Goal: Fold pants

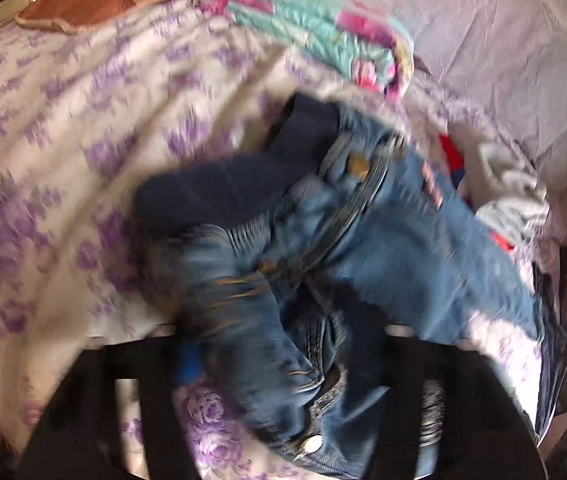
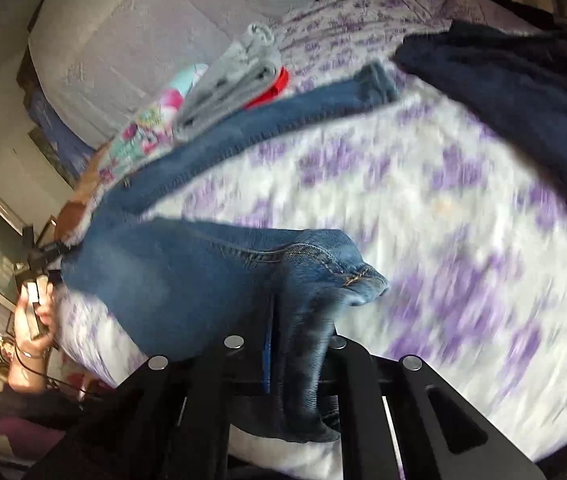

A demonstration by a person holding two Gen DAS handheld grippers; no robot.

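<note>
Blue denim pants lie bunched on a bed with a purple-flowered sheet. In the left wrist view my left gripper is shut on the waistband end, near the metal button. The right wrist view shows my right gripper shut on a hemmed end of the pants, which hang slightly above the sheet. One leg stretches away to the upper right. At the far left of that view, a hand holds the left gripper at the pants' other end.
A folded teal and pink quilt lies beyond the pants, with grey and red garments at the right. A dark navy garment lies partly under the pants. A brown pillow sits at the far left corner.
</note>
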